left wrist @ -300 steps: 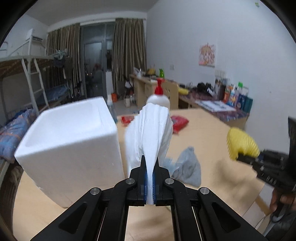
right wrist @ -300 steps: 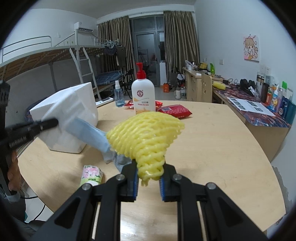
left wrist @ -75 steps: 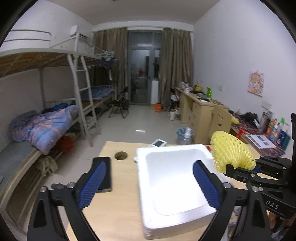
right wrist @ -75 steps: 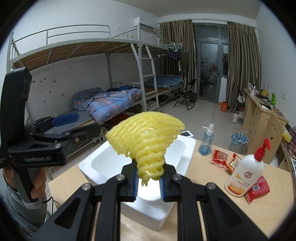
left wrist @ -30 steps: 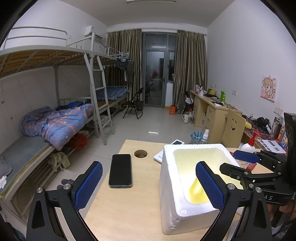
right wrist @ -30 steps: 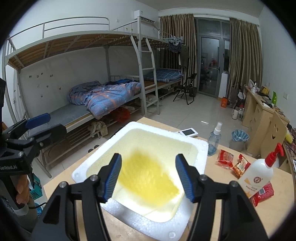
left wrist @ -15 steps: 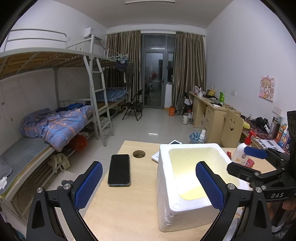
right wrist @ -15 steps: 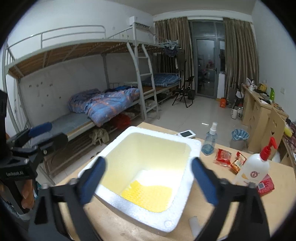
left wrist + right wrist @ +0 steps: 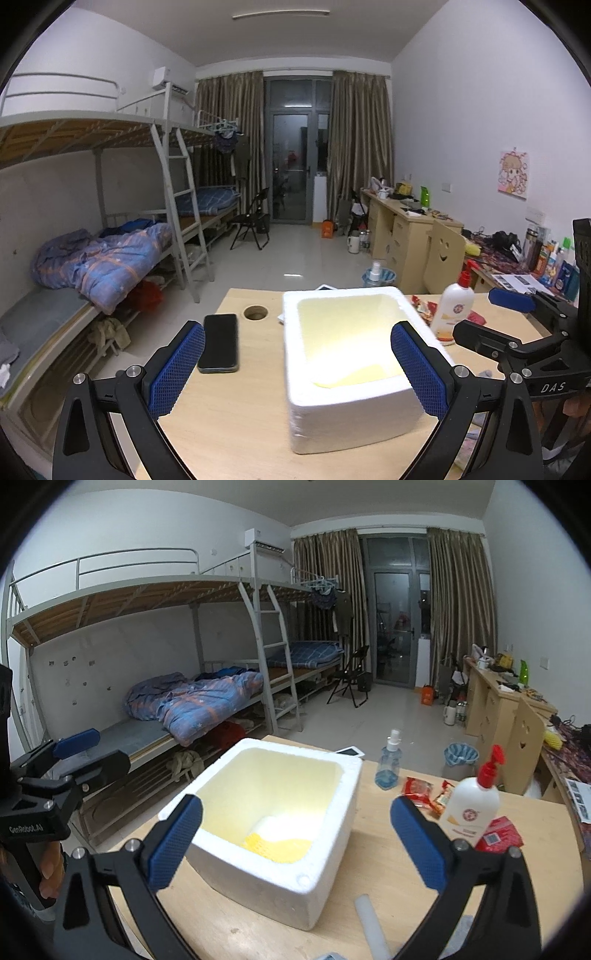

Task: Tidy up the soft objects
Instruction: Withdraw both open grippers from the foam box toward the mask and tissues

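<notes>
The yellow foam net lies at the bottom of the white foam box on the surface. The right tool has just been opening; its jaws stand wide apart with nothing between them. The left tool is likewise spread and empty. The net looks very light, springy and easily crushed, so a gentle pinch on a bunched edge should suffice. A white foam strip lies near the box, probably just as light and best taken mid-length.
</notes>
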### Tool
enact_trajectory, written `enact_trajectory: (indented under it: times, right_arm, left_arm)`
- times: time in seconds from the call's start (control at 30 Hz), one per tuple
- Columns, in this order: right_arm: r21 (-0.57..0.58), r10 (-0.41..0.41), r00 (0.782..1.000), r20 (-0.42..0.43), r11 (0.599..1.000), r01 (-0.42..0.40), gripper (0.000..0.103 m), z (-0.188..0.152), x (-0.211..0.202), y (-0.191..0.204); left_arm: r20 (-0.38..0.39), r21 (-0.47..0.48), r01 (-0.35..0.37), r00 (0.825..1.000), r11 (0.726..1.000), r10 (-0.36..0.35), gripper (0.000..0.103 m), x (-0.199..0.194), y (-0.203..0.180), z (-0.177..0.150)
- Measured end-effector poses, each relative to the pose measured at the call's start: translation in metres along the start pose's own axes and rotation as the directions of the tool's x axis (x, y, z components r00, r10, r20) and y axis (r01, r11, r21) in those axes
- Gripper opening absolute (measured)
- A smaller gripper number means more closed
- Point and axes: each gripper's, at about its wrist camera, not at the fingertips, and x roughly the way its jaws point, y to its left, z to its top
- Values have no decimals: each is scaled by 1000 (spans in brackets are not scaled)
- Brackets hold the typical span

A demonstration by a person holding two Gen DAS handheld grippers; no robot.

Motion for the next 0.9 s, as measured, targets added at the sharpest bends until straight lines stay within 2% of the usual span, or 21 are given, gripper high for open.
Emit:
enact_trajectory:
  times: [0.3, 0.63, 0.9]
  right_arm:
    - [46, -89, 995, 50, 995, 86, 103, -11, -44, -27]
    - [104, -179, 982, 58, 979, 173, 103, -27, -66, -52]
    - [135, -210, 974, 89, 971, 197, 103, -46, -85, -67]
  left_arm:
    - [7, 41, 94, 996, 995, -94, 101, -8, -42, -3]
    - [-7, 80, 197, 980, 977, -197, 101, -4, -93, -6]
    - [14, 66, 236, 971, 969, -238, 101, -7, -103, -15]
